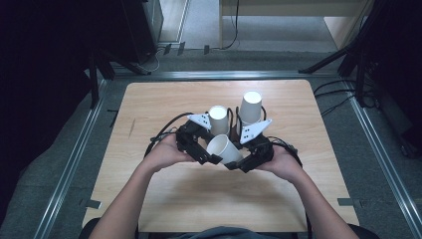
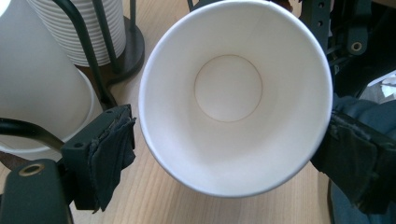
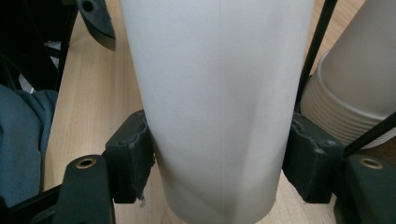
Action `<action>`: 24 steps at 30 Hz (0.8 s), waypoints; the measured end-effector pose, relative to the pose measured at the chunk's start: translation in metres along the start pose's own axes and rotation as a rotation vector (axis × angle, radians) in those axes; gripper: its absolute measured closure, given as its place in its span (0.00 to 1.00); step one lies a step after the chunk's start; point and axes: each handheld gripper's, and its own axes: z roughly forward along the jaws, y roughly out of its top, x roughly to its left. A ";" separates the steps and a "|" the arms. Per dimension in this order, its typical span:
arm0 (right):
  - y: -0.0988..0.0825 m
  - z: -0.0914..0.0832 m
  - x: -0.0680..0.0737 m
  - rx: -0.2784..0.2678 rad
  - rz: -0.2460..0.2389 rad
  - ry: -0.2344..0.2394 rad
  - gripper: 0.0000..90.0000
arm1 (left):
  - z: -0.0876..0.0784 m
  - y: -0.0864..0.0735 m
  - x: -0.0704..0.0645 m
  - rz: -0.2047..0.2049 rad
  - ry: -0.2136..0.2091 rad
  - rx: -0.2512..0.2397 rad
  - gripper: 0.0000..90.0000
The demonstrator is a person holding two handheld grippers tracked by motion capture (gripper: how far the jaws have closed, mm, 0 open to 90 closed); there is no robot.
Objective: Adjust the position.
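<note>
On the pale wooden table (image 1: 164,199), the person's two hands are meeting near the middle; the left hand (image 1: 164,152) is carrying the left gripper (image 1: 213,158) and the right hand (image 1: 284,164) is carrying the right gripper (image 1: 234,164); between them a single white paper cup (image 1: 224,148) is lying tilted, its open mouth turned toward the left gripper.

In the left gripper view, that white paper cup (image 2: 236,93) is showing its round mouth and inner base; the right-hand padded jaw is touching the rim, while the left-hand jaw is standing just beside it with a thin gap showing, so the left tongs are sitting loosely around the mouth and not pinching it.

In the right gripper view, the cup's smooth side wall (image 3: 219,107) is running up between the two black jaws; both pads are pressing against it on either side, so the right tongs are gripping the cup.

Behind the grippers, two stacks of white paper cups are standing upside down in black wire holders: the nearer stack (image 1: 219,119) is standing just behind the left gripper's grey plate; the taller stack (image 1: 251,105) is standing to its right, near the right gripper's plate.
</note>
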 end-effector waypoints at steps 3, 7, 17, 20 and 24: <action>0.000 -0.001 0.000 -0.003 0.005 0.000 0.36 | 0.000 -0.001 0.000 -0.020 -0.011 -0.008 0.05; -0.001 -0.004 -0.001 -0.013 0.007 -0.003 0.36 | 0.001 -0.003 -0.001 -0.021 0.000 -0.019 0.05; -0.001 -0.009 0.000 -0.036 0.020 -0.003 0.36 | 0.001 -0.009 0.000 -0.052 -0.003 -0.087 0.05; -0.001 -0.010 0.000 -0.039 0.024 -0.002 0.35 | 0.001 -0.010 0.002 -0.075 -0.029 -0.110 0.05; -0.001 -0.012 0.000 -0.061 0.025 0.004 0.35 | 0.004 -0.011 0.000 -0.071 -0.015 -0.118 0.05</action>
